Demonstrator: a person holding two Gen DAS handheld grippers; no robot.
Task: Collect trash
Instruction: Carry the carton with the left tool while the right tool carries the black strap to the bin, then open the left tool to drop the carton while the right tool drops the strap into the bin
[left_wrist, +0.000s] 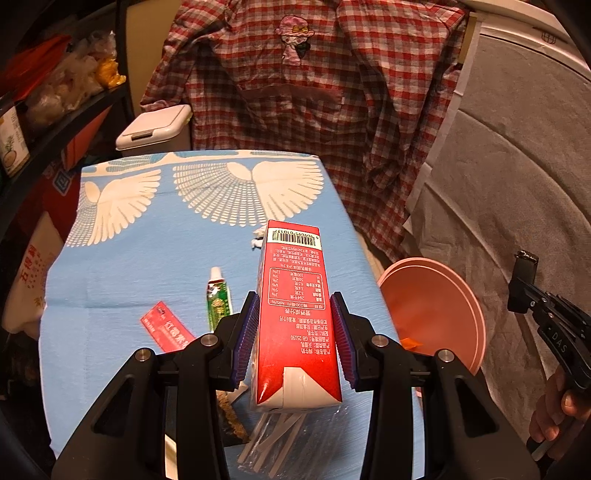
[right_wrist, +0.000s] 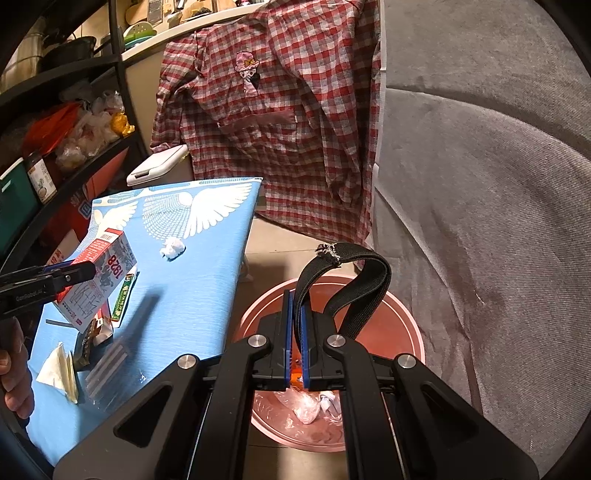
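Some wrappers (right_wrist: 308, 406) inside pink basin (right_wrist: 413, 332)

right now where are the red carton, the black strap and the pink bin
red carton (left_wrist: 295, 314), left wrist view, printed side panel
black strap (right_wrist: 369, 284), right wrist view, loop's right side
pink bin (right_wrist: 413, 328), right wrist view, right rim

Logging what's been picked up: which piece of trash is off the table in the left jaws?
The red carton, clamped in the left gripper; the green tube and red packet lie on the cloth.

Pink bin (left_wrist: 436, 306) half hidden behind the table's right edge, carton (left_wrist: 295, 314) masking the litter under it, its small print unreadable, right gripper (right_wrist: 297, 317) covering the bin's near contents
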